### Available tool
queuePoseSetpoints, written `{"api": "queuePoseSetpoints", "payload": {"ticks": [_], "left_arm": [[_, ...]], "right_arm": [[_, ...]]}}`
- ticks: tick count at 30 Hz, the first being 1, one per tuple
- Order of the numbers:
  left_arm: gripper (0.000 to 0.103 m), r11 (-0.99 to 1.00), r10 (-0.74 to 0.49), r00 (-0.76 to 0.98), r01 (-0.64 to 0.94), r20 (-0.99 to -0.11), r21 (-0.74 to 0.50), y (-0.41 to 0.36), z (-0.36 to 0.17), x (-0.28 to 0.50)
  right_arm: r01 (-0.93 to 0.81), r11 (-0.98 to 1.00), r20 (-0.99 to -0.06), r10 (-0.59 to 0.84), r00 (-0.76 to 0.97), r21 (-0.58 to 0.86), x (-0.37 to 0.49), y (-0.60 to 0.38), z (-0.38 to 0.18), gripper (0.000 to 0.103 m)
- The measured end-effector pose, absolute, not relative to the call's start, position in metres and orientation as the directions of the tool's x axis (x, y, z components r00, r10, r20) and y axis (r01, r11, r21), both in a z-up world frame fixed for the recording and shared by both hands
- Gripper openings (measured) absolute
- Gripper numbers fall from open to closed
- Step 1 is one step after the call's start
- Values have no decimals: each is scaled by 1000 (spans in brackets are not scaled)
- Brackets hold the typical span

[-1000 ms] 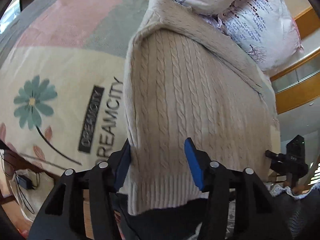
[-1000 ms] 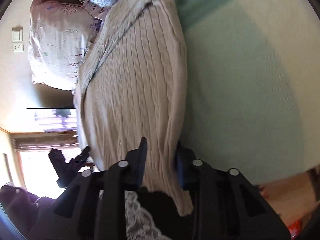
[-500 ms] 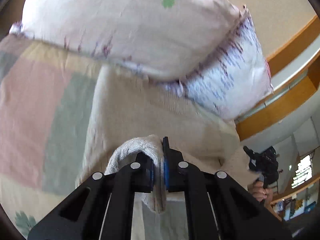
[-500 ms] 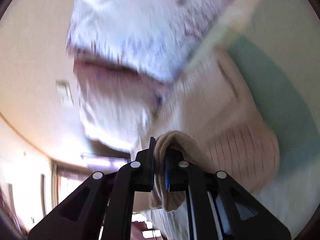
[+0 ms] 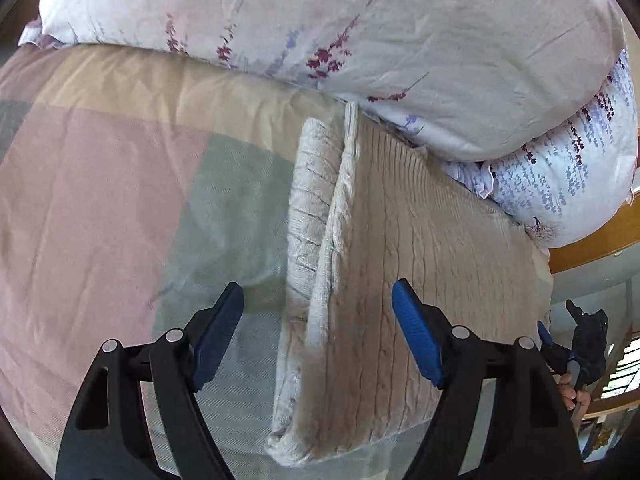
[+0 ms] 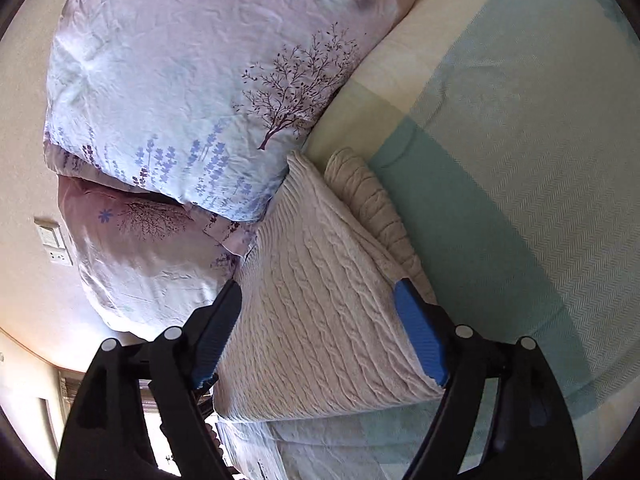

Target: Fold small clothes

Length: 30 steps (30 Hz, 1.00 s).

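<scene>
A cream cable-knit sweater (image 5: 384, 264) lies folded over on itself on the bed, its far edge against the pillows. It also shows in the right wrist view (image 6: 320, 304). My left gripper (image 5: 318, 336) is open, its blue pads standing apart over the sweater's left folded edge, holding nothing. My right gripper (image 6: 318, 336) is open too, its pads astride the sweater's right part, holding nothing. The right gripper also shows at the right edge of the left wrist view (image 5: 580, 348).
Two floral pillows (image 5: 360, 40) lie stacked at the head of the bed, also seen in the right wrist view (image 6: 192, 92). The pastel patchwork bedspread (image 5: 120, 200) extends left; its green part (image 6: 500, 200) extends right. A wall with switches (image 6: 52, 240) is behind.
Both grippers carried the sweater's hem up toward the pillows, folding it in half, then opened and let go. One second ago the sweater lay flat at full length.
</scene>
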<state>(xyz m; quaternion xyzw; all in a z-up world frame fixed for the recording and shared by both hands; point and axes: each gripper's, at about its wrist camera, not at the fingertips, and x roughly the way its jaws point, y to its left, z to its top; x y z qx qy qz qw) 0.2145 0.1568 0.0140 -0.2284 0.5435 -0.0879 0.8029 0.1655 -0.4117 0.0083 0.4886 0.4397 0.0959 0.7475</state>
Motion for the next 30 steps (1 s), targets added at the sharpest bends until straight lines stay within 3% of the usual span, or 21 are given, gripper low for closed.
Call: {"api": "queuePoseSetpoints", "payload": {"ticks": [1,4,5,10,14,17,19,21,23,24,25,28,30], "left_arm": [[76,882,-385,410,-102,-827,-460,152,13,216],[52,857,-423,433,-94,-796,-506,139,11,222],[24,832,-465,413,-99,-783,-546,137,6,225],[17,792,-486,472,-117,-735,-599,114,38,219],[16,730,-613,506,70,-607,-680,30,105,225],[16,660,-725,436,218,-533,-719,-72,125,239],[20,582,-805,321,261,-499,-771,-139,114,252],[21,451,-887,205,196,-413,-871,-169,96,259],[43,411,-901,224,167,-372,-896,-158,92,257],[75,481,-857,296,170,-421,-860,-141,95,254],[88,580,-783,382,167,-490,-797,-121,97,250],[88,758,-616,414,81,-670,-647,-78,80,248],[88,802,-571,365,54,-736,-595,-71,59,247]], "right_arm": [[280,517,-570,573,589,809,167,-410,9,79],[262,537,-577,582,573,802,168,-405,8,82],[257,540,-577,588,567,802,167,-403,9,83],[236,531,-565,626,538,814,167,-411,12,83],[220,573,-587,602,541,790,164,-435,19,83],[197,602,-596,587,549,774,169,-451,28,83],[189,616,-601,574,556,764,175,-461,32,83],[192,621,-606,570,554,760,181,-470,33,84],[201,607,-604,584,542,768,186,-482,33,92],[203,594,-596,599,535,778,187,-486,31,96],[203,582,-590,615,524,787,189,-489,30,97],[192,581,-597,661,455,791,203,-485,19,97],[200,603,-626,667,405,772,215,-478,9,97]]}}
